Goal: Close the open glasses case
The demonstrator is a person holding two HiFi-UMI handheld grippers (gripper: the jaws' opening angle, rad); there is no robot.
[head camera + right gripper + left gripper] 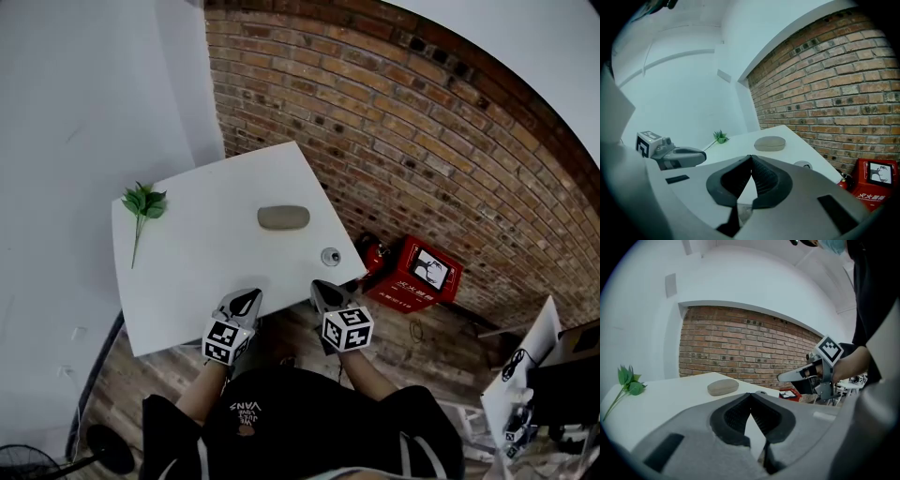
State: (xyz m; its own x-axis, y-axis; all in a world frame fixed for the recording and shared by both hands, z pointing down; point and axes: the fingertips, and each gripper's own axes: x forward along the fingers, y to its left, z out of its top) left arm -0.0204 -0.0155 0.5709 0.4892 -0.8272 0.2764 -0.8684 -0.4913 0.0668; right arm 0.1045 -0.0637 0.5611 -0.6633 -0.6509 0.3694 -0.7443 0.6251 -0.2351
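The taupe oval glasses case (283,217) lies well in on the white square table (197,272), lid seemingly down. It is probably light, rigid and smooth, apt to slide; best pinched across its narrow sides. The left gripper (247,298) and right gripper (324,289) hover at the near edge, both clenched and empty.

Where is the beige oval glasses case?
In the head view, the beige oval glasses case lies on the white table, right of centre, with a green leafy sprig to its left and a small round metal fitting nearer the right edge.
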